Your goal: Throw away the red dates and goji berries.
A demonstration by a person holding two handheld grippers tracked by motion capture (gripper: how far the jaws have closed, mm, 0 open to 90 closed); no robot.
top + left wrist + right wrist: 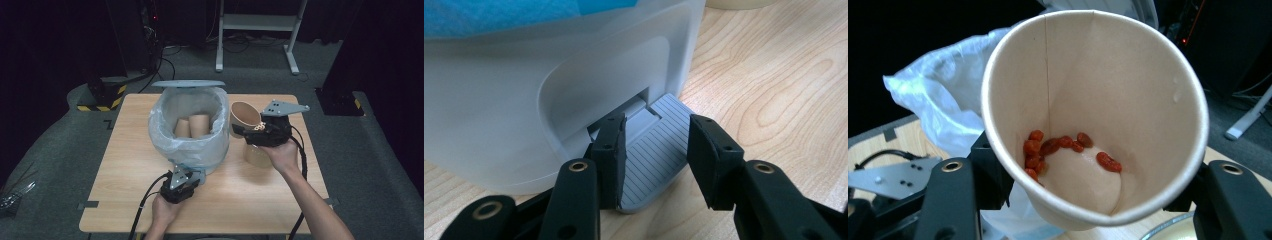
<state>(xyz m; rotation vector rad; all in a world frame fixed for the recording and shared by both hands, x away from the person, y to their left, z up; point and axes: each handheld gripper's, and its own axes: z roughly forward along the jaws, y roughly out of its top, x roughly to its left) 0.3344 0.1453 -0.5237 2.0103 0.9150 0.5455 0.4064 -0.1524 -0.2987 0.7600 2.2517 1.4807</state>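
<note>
1. Standing at the table, I saw the left gripper [181, 184] low at the foot of the pedal bin [192, 127], its jaws spread, straddling the grey pedal [655, 160] and gripping nothing. I judged it was pressing the pedal, since the lid [188, 83] stood raised.
2. The right gripper [265, 132] was clenched on a paper cup [1088, 110], tilted toward the bin just beside its rim.
3. Small red berries [1058, 147] lay in the cup, apparently about to be tipped out.
4. Two cups [192, 126] already sat inside the white liner [165, 140].
</note>
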